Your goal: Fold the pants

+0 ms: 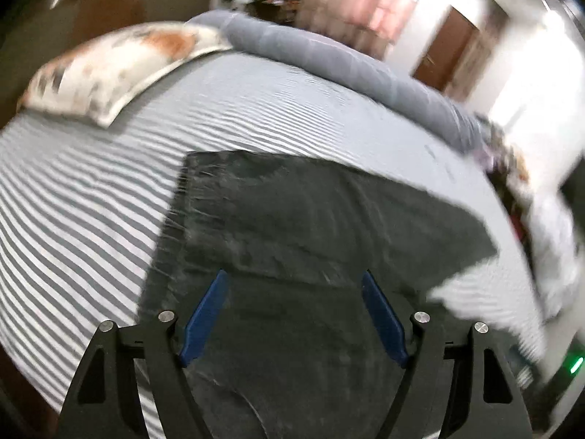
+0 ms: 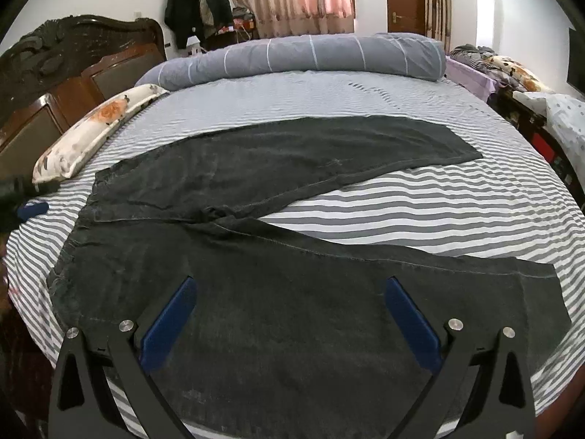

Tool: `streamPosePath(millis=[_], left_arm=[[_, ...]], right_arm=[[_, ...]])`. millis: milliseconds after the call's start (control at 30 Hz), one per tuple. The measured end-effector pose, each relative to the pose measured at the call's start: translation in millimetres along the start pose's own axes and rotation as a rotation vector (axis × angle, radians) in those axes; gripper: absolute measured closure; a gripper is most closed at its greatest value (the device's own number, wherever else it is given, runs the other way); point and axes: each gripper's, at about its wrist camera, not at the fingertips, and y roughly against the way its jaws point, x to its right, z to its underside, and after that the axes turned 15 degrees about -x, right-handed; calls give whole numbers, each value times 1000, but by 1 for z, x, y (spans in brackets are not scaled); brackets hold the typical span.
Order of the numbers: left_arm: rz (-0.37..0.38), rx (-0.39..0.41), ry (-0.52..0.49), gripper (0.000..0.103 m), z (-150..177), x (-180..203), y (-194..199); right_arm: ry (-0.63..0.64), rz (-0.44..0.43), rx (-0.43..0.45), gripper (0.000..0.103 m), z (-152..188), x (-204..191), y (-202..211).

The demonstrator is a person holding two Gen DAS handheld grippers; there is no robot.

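Dark grey pants point(image 2: 278, 256) lie flat on the striped bed point(image 2: 420, 197), waistband at the left, both legs spread in a V toward the right. My right gripper point(image 2: 290, 287) is open, with blue pads point(image 2: 172, 322) wide apart above the near leg. My left gripper point(image 1: 294, 281) is open over the pants point(image 1: 292, 226) near the waistband end; that view is blurred. A blue pad of the left gripper point(image 2: 33, 209) shows at the far left of the right wrist view, beside the waistband.
A floral pillow point(image 2: 91, 131) lies at the headboard side. A rolled grey duvet point(image 2: 303, 55) runs along the far edge. A dark wooden headboard point(image 2: 73, 58) stands at the left, and cluttered furniture point(image 2: 530, 102) at the right.
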Motion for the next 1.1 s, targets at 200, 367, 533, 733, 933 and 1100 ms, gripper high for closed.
streamPosePath(millis=[200, 367, 533, 733, 933, 1100], left_arm=[[101, -44, 124, 48, -46, -65, -21], [192, -116, 208, 48, -59, -99, -55], [287, -166, 299, 51, -66, -128, -81], [304, -178, 303, 51, -67, -137, -96], [333, -160, 278, 51, -76, -137, -102], [363, -149, 292, 51, -95, -136, -111]], right_arm=[[30, 18, -38, 1, -12, -16, -23], [43, 20, -64, 1, -25, -30, -43], [44, 13, -88, 1, -37, -42, -64], [67, 24, -104, 1, -46, -52, -82], [64, 20, -110, 1, -50, -55, -90], [73, 27, -115, 1, -51, -56, -94]])
